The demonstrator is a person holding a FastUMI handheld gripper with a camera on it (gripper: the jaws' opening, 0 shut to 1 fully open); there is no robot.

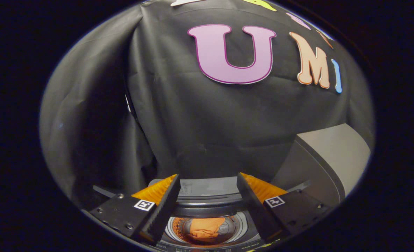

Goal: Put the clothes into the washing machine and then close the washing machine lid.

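The gripper is held above the washing machine, its fingers spread wide with nothing between them. Down in the drum, seen in the gap between the two fingers, lies the clothes item: an orange garment, crumpled into a loose heap with folds across its top, resting on the drum floor. Judged from that slump, the fabric is soft and light, with no stiffness; it would bunch under a pinch and is best taken at a raised fold if it ever needs shifting. It is not fragile and unlikely to slip. With the garment already inside, the part of the task left is the lid, which stands raised beyond the right finger, a grey rigid panel with a dark edge, tilted back toward the booth wall. It looks stiff and smooth, heavier than the cloth, and presumably hinged at the rear; its free upper edge appears the sensible place to press or hook it forward. A smooth surface may let the fingers slide, so contact near the edge is advised
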